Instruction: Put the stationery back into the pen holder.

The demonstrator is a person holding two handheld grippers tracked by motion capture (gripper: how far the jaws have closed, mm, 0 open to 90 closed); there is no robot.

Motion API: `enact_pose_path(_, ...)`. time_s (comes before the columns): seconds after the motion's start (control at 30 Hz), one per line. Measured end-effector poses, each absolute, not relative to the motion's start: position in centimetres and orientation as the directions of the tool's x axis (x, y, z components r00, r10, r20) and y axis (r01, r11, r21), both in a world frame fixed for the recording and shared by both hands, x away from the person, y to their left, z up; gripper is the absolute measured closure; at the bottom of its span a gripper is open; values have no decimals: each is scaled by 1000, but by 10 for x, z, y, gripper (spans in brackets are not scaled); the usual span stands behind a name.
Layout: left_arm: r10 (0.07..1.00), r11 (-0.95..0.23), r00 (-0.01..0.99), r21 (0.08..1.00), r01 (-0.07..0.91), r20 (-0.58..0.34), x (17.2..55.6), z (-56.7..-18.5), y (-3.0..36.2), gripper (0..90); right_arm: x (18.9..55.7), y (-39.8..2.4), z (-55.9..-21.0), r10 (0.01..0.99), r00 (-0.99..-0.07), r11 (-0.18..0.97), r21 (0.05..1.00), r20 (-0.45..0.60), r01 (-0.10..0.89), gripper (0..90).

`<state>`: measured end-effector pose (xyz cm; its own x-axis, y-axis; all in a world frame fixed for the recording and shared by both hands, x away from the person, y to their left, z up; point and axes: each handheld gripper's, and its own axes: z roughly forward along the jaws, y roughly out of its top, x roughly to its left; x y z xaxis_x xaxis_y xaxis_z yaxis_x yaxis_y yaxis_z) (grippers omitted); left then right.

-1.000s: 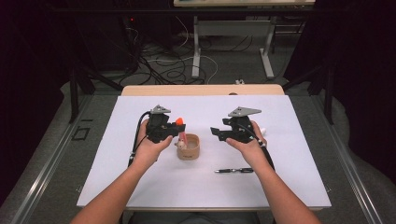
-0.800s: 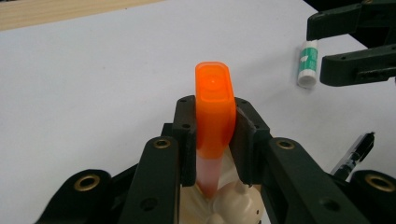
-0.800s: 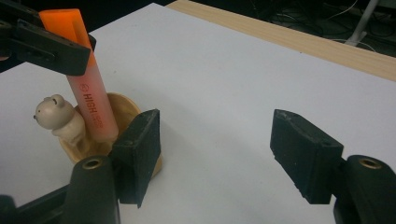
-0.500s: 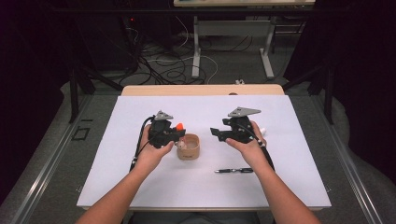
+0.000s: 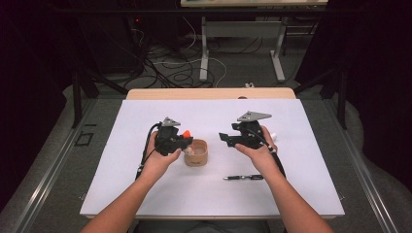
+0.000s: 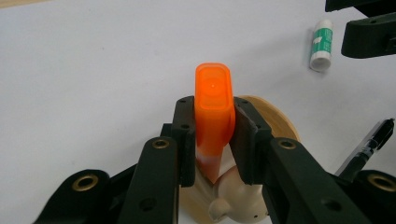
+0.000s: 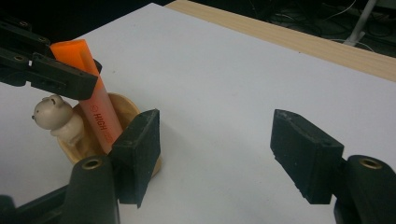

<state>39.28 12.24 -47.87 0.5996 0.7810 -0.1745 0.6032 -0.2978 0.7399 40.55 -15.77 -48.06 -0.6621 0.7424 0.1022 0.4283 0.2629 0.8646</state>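
From above, your left tool (image 5: 180, 141) holds an orange highlighter (image 5: 186, 133) over the small wooden cup (image 5: 196, 152) that sits just beside it on the white bench (image 5: 121, 170). Your right tool (image 5: 228, 139) hangs off to the other side of the cup, apart from it, and a black pen (image 5: 243, 177) lies on the bench near your right wrist.

Along your left tool, the pads clamp the highlighter (image 6: 213, 105) on its two flat sides, close under the cap end. The grip keeps it near upright, so its lower end can drop into the cup (image 6: 275, 122) beneath, next to a little bear figure (image 6: 236, 193). A glue stick (image 6: 321, 45) lies farther ahead.

Along your right tool (image 7: 224, 154), the jaws stand wide with nothing between them. It looks parked, probably to leave the left room. From here the highlighter (image 7: 95, 105) leans with its lower end already inside the cup (image 7: 122, 108), beside the bear (image 7: 58, 119).
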Motion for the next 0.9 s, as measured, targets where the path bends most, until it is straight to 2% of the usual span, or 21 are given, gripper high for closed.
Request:
enact_pose_path(0.27, 775, -274, 602, 757, 593, -191, 391, -474, 123, 677, 405, -158, -480, 748, -653, 255, 859, 115, 444, 333)
enact_pose_path(0.37, 772, -249, 598, 763, 597, -217, 390, -473, 122, 644, 405, -158, -480, 749, -652, 250, 861, 119, 443, 333)
enact_pose_path(0.7, 772, -242, 603, 782, 574, -203, 386, -463, 125, 519, 407, -166, -478, 763, -638, 255, 856, 107, 450, 333)
enact_pose_path(0.9, 775, -195, 590, 801, 565, -227, 381, -456, 130, 464, 409, -173, -476, 775, -621, 241, 854, 116, 461, 330)
